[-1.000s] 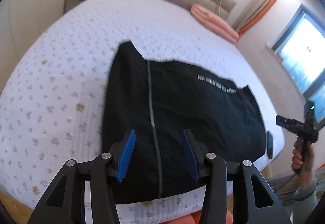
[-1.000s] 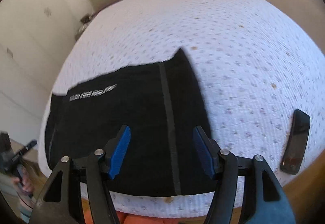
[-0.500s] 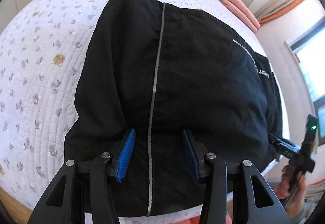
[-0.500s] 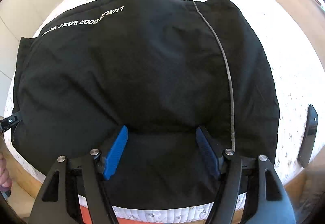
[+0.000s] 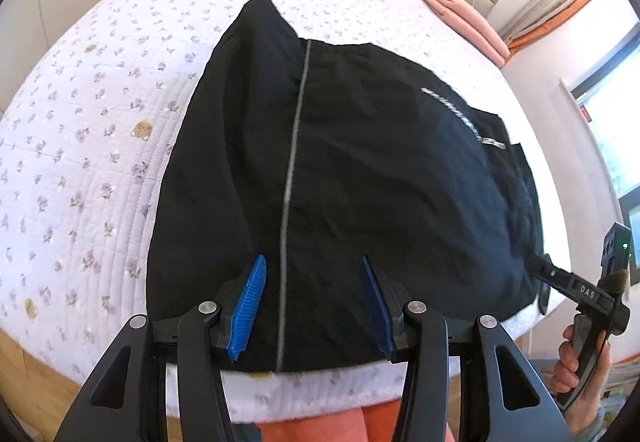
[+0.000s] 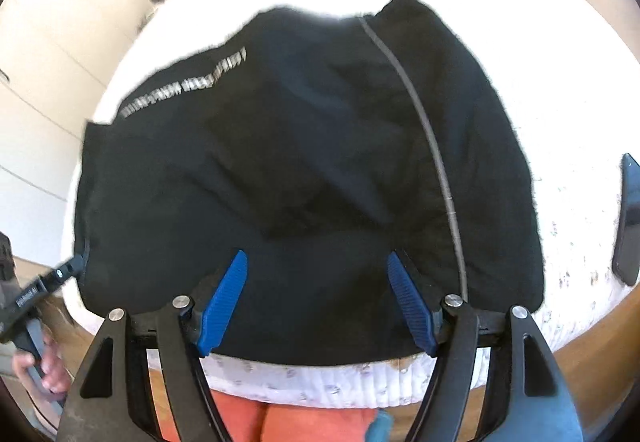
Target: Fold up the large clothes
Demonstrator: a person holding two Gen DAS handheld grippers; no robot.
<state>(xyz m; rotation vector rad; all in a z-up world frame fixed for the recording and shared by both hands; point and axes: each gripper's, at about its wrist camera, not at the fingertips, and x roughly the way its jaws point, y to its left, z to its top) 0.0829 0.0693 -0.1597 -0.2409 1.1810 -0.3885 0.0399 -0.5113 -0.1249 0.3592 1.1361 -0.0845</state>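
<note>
Left wrist view: black garment spread flat on the flowered bed, near its front edge; left gripper above the hem, jaws apart, gripping nothing. Right wrist view: right gripper over the same hem, jaws wide, empty; phone lying beside.

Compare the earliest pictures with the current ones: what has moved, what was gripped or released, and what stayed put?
Both tools have come in over the black garment, which now fills far more of each view. The left tool and right tool are open, pads clear of the cloth; the right one's jaws are opening. Nothing was gripped or released. The garment, the phone and the pink bedding lie on the bed as before.
</note>
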